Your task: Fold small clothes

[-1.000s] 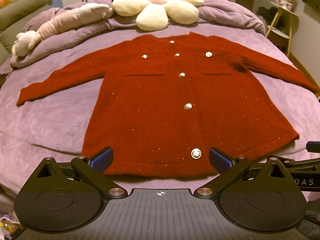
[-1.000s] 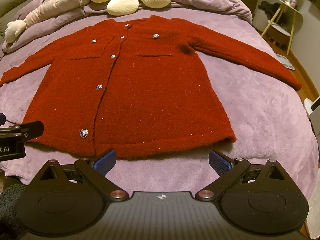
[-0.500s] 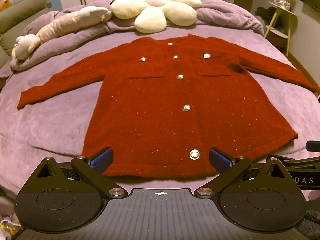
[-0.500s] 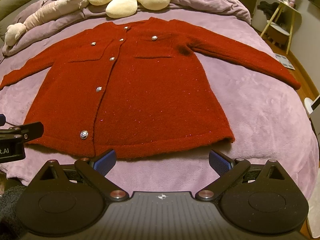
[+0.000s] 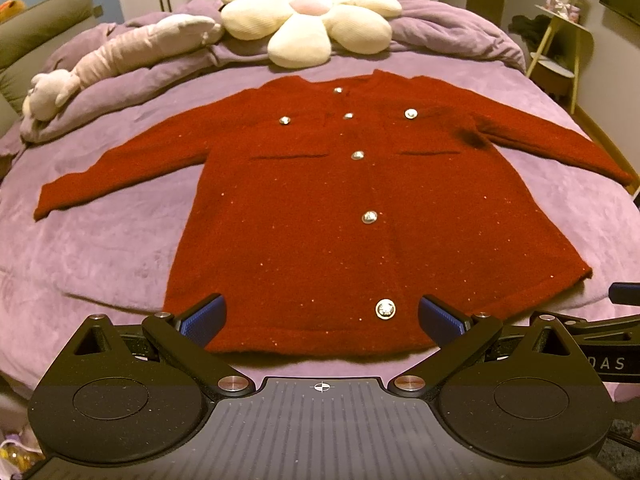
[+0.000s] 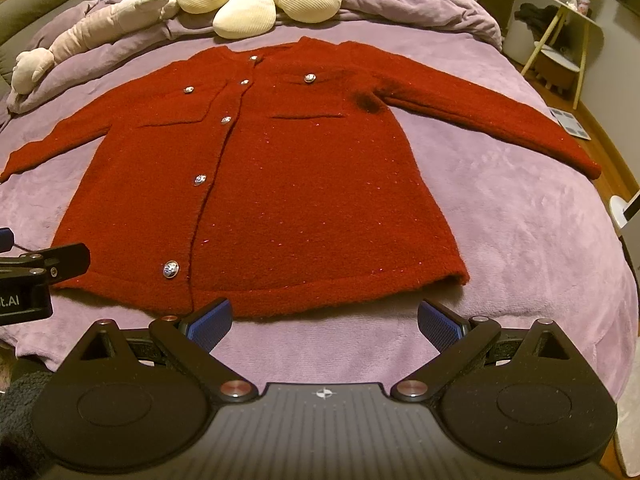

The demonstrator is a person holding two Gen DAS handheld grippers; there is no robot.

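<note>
A dark red buttoned cardigan [image 5: 320, 216] lies flat, face up, on a purple bed [image 5: 100, 248], both sleeves spread outwards, hem nearest me. It also shows in the right wrist view [image 6: 288, 184]. My left gripper [image 5: 322, 318] is open and empty, hovering over the middle of the hem. My right gripper [image 6: 324, 320] is open and empty, just in front of the hem's right half. Part of the right gripper shows at the right edge of the left wrist view [image 5: 592, 344]; part of the left gripper shows at the left edge of the right wrist view [image 6: 36, 276].
A cream flower-shaped cushion [image 5: 310, 18] and a long plush toy [image 5: 120, 60] lie at the head of the bed. A bunched purple duvet [image 5: 452, 36] sits behind the cardigan. A small yellow-legged side table [image 5: 560, 48] stands right of the bed.
Both views have pulled back and risen slightly, so the cardigan sits a little lower and smaller. Both grippers stay open. The cardigan has not moved.
</note>
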